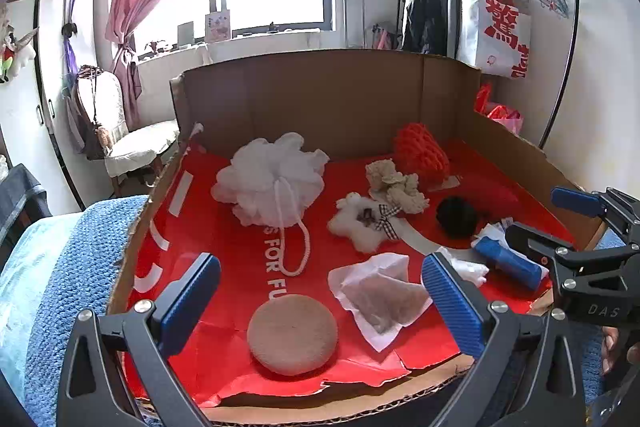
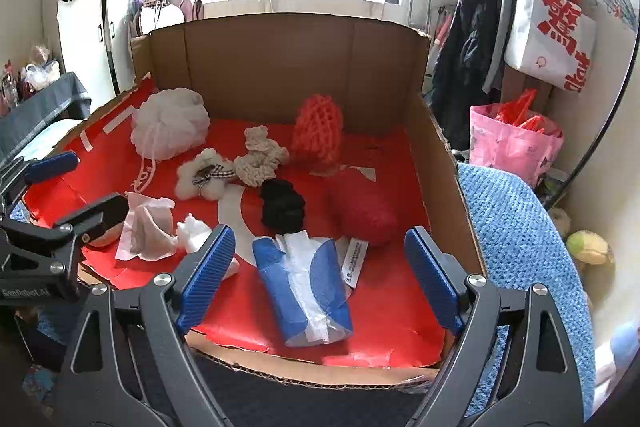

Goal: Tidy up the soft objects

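A cardboard box (image 1: 320,99) lined with red paper holds the soft things. Far left lies a white bath pouf (image 1: 268,179); a tan round puff (image 1: 292,333) and a crumpled tissue packet (image 1: 380,295) lie near the front. A fluffy white star with a checked bow (image 1: 360,223), a beige scrunchie (image 1: 394,187), a black scrunchie (image 1: 456,217) and an orange knitted piece (image 1: 420,151) sit mid-box. My left gripper (image 1: 320,303) is open above the tan puff. My right gripper (image 2: 320,277) is open, its pads clear of the blue-and-white tissue pack (image 2: 304,291) lying between them. A red sponge (image 2: 364,211) lies beyond.
A blue knitted blanket (image 2: 520,227) lies under the box and shows on both sides. The box's back wall (image 2: 280,67) and right wall stand tall. A pink bag (image 2: 516,143) and a clothes rack (image 2: 500,27) stand to the right, a chair (image 1: 136,143) to the left.
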### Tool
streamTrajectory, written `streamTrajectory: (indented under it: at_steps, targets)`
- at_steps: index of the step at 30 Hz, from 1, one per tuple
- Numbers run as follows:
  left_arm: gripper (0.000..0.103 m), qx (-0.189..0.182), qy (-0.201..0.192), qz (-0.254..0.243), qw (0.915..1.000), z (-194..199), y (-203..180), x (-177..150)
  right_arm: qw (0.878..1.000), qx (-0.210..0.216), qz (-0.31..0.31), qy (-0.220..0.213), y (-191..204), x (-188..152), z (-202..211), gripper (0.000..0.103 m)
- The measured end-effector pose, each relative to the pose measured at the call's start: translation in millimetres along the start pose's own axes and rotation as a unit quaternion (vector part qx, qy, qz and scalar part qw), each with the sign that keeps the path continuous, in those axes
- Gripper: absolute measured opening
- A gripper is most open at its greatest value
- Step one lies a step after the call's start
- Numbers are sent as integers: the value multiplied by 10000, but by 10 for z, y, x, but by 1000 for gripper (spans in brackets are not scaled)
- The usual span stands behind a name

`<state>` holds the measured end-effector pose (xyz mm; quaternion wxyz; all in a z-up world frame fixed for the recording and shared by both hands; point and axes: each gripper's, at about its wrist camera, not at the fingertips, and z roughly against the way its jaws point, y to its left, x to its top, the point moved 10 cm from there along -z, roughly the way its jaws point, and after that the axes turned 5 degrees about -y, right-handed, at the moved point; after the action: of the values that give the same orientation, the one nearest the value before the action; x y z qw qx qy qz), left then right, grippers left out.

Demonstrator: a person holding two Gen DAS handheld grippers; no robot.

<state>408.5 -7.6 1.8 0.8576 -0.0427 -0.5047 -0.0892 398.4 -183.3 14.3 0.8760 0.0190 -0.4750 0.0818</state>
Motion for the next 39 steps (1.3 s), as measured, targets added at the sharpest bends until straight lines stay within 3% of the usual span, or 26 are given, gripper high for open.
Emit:
streamTrajectory:
  at_steps: [39]
  targets:
    - [103,66,83,76,9999,-62,37,-93,9996,-168,58,-225,-18,2,-1,89]
